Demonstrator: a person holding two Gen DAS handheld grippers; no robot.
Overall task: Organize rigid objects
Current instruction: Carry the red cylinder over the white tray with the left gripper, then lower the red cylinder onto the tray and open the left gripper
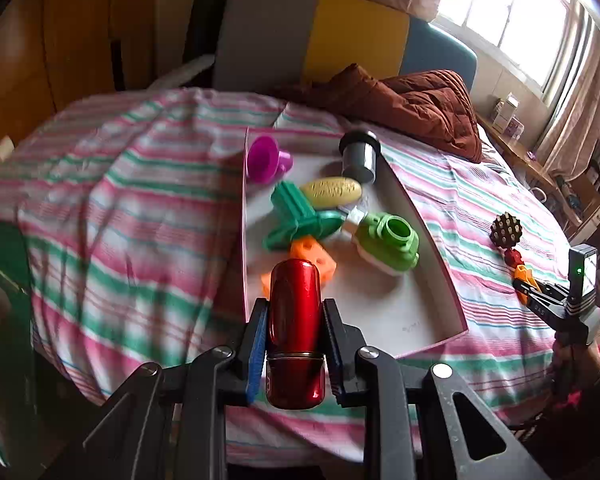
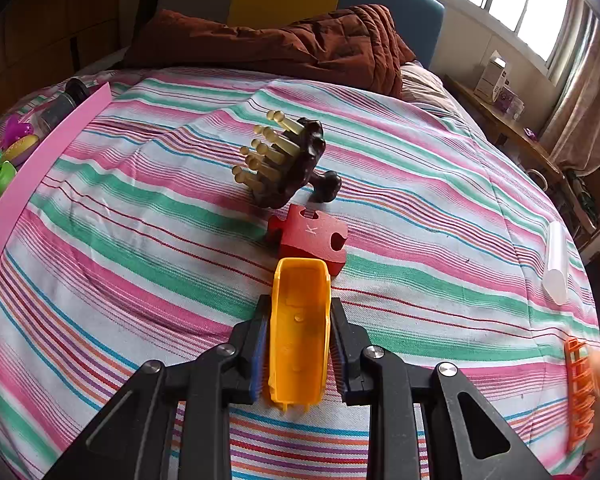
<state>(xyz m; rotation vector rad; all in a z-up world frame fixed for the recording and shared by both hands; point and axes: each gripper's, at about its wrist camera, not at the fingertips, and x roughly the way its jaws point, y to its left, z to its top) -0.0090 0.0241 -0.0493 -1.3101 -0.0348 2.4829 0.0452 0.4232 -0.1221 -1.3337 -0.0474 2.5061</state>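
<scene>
My left gripper (image 1: 296, 308) is shut on a shiny red metal cylinder (image 1: 295, 320), held above the near left corner of a pink-edged white box lid (image 1: 388, 312). Inside the lid lie a purple cup (image 1: 265, 159), a grey cylinder (image 1: 359, 155), a yellow corn toy (image 1: 331, 191), a teal piece (image 1: 298, 216), a green toy camera (image 1: 388, 242) and an orange block (image 1: 327, 266). My right gripper (image 2: 300, 308) is shut on a yellow plastic scoop-shaped toy (image 2: 299, 332), just short of a red block (image 2: 314, 238) and a dark brown brush (image 2: 288, 164) with pale pegs.
Everything rests on a striped bedspread (image 2: 140, 240). A rust-brown quilt (image 2: 284, 46) is heaped at the head of the bed. A clear tube (image 2: 556, 262) and an orange ladder-like toy (image 2: 578, 392) lie at the right. The pink lid edge (image 2: 40, 168) runs along the left.
</scene>
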